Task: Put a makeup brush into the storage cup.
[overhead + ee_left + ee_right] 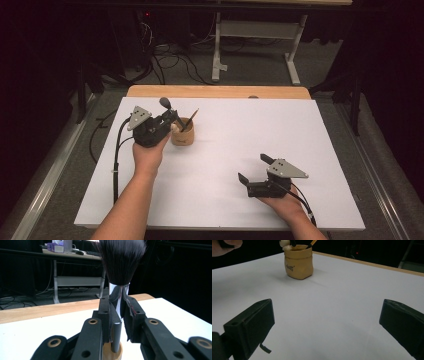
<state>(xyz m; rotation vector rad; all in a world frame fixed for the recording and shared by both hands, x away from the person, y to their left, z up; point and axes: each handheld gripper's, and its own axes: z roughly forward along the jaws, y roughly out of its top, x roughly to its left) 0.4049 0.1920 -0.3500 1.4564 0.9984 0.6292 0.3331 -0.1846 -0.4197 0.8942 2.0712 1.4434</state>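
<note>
1. Black-bristled makeup brush with chrome ferrule: clamped upright in the left gripper, handle end over the tan pouch-shaped holder, presumably for insertion.
2. Right gripper: jaws spread, empty, resting well apart.

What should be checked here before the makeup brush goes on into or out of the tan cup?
1. Grip on the makeup brush: left tongs clamp its handle just below the shiny ferrule. Ok.
2. Brush attitude: upright, bristles up, handle end over the cup. Ok.
3. Room in the cup: a wooden-handled brush leans inside, with a pale item beside it. Cannot tell whether the handle clears them.
4. Cup stability: standing upright on the white table, nothing holding it. Ok, though it might tip if nudged.
5. Right tongs: open, empty, low over the table well away from the cup. Ok.
</note>
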